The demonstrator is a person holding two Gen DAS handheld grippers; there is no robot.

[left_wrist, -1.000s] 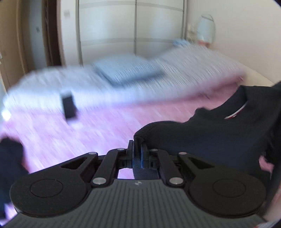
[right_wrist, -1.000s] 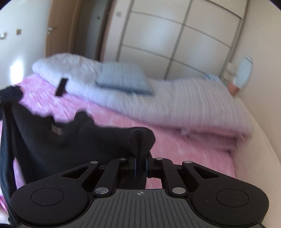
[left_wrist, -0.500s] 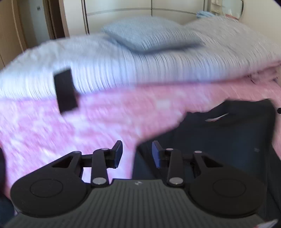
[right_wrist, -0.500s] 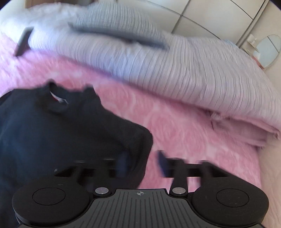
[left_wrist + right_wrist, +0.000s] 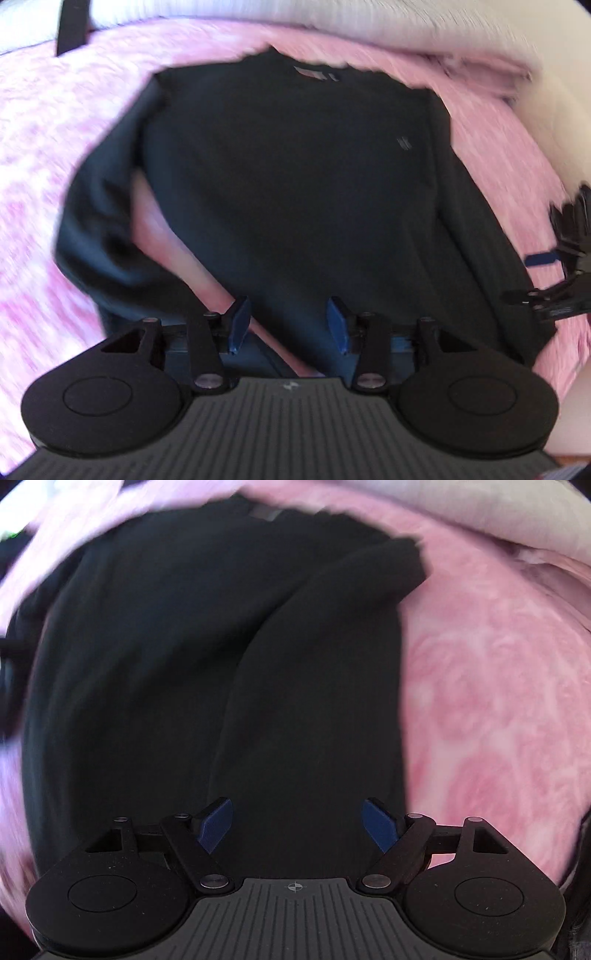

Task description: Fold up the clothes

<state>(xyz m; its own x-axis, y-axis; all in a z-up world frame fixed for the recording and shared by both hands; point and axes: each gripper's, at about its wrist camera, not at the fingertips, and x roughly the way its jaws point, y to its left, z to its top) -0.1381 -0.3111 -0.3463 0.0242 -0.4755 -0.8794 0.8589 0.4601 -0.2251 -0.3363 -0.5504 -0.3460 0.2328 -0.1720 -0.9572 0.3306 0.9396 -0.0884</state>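
Note:
A dark navy sweatshirt (image 5: pixel 295 177) lies spread front-up on the pink bedspread (image 5: pixel 44 147), collar toward the far side. Its left sleeve (image 5: pixel 99 221) curves outward; its right sleeve (image 5: pixel 325 672) lies along the body in the right wrist view. My left gripper (image 5: pixel 288 321) is open and empty over the lower hem. My right gripper (image 5: pixel 299 825) is open and empty over the right sleeve (image 5: pixel 325 672) of the sweatshirt (image 5: pixel 147 664); it also shows in the left wrist view (image 5: pixel 565 258) at the right edge.
A white-grey duvet (image 5: pixel 332 14) is piled along the far side of the bed. A small black flat object (image 5: pixel 72 26) lies at the duvet's edge at far left. The pink bedspread (image 5: pixel 498 701) shows beside the sweatshirt on the right.
Both grippers held the sweatshirt up by its shoulders, then opened and let it drop flat on the bed. Both now tilt down over its lower part.

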